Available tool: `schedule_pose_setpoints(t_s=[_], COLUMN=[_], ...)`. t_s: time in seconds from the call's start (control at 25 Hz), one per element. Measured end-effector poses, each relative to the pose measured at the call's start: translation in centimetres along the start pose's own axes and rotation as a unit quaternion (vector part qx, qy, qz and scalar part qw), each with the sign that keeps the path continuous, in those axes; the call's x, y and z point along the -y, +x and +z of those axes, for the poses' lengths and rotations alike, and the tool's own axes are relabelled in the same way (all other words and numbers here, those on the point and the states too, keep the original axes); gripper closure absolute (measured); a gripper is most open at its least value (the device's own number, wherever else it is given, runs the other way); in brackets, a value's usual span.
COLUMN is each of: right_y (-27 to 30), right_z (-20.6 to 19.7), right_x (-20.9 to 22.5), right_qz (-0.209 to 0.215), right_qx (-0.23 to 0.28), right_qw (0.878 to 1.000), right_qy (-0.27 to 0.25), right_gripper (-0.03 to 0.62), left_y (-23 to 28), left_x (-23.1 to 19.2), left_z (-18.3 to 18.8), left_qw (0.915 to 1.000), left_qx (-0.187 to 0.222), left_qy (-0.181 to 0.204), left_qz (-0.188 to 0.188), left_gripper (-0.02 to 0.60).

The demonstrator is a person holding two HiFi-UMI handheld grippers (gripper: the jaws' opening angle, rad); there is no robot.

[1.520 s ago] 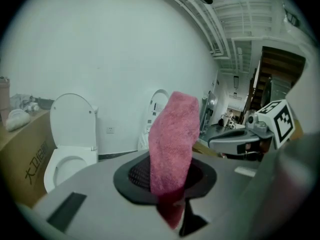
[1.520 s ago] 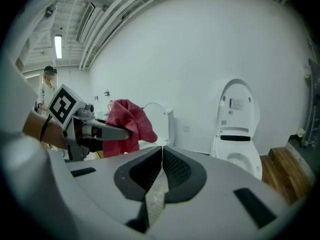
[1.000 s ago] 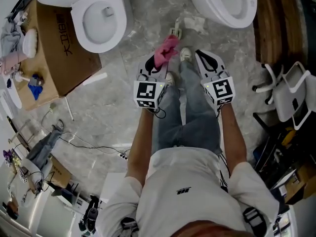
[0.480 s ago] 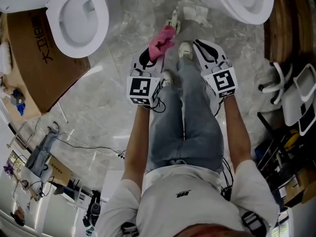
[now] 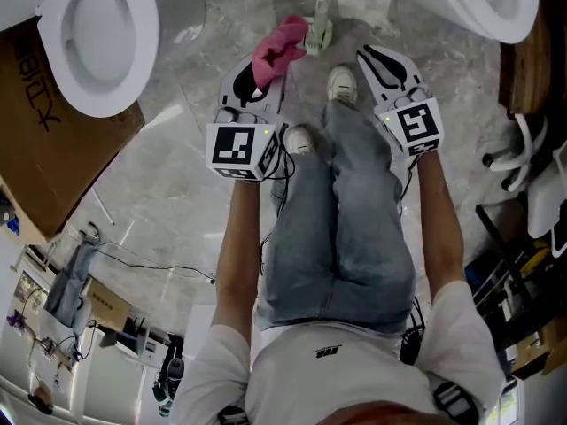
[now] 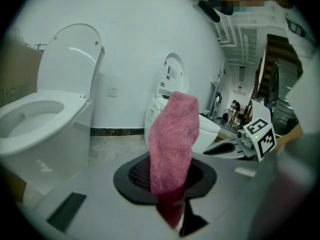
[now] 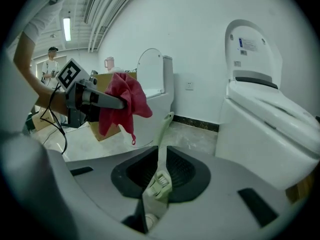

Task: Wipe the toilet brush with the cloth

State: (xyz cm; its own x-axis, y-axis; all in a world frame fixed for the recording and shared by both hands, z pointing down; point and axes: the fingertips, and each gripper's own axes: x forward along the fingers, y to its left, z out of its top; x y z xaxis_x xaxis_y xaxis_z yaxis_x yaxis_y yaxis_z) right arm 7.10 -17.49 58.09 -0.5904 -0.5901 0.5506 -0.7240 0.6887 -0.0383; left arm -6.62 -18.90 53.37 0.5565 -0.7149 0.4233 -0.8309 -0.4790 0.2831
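Note:
My left gripper [image 5: 259, 67] is shut on a pink cloth [image 5: 276, 47], which stands up out of the jaws in the left gripper view [image 6: 172, 139]. A pale toilet brush [image 7: 161, 149] sits between the jaws of my right gripper [image 7: 150, 216]. Its bristled head is down in the slot and its handle slants up and away. The right jaws are opening, with the brush still caught between them. In the head view the right gripper [image 5: 365, 56] is to the right of the cloth, and the brush [image 5: 321, 32] lies between the two grippers, low over the marble floor.
One white toilet [image 5: 93, 38] stands on a cardboard box [image 5: 44, 149] at the left, another [image 5: 496, 3] at the top right. Crumpled white paper [image 5: 359, 3] lies on the floor ahead. The person's shoes [image 5: 341, 82] are just behind the grippers. Cables [image 5: 151, 264] trail at the left.
Both grippers have sunk toward the floor and sit higher in the head view. The toilets have slid toward the picture's edges. The cloth has stayed in the left gripper.

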Motion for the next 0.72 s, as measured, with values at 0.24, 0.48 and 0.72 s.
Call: schedule_pose_setpoints(t_s=[0.24,0.48,0.72], right_y=[4.3,8.6,13.0], right_z=[-5.3,-9.6,-12.7], right_x=[1.6,1.8,0.4], right_qz=[-0.006,0.004,0.038], right_qx=[0.001,0.004,0.006], right_qw=[1.000,1.000,0.999], right_qy=[0.001,-0.008,-0.025], right_gripper=[0.542,0.527,0.494], left_y=[2.5,5.1,8.2], left_x=[-2.6,-4.8,-6.2], left_z=[-3.9,-7.1,-9.9], left_qw=[0.9999,0.9997,0.9991], left_qx=[0.008,0.017,0.021], left_qy=[0.010,0.016,0.029], left_qz=[0.000,-0.001,-0.023], left_gripper=[0.493,0.493,0.492])
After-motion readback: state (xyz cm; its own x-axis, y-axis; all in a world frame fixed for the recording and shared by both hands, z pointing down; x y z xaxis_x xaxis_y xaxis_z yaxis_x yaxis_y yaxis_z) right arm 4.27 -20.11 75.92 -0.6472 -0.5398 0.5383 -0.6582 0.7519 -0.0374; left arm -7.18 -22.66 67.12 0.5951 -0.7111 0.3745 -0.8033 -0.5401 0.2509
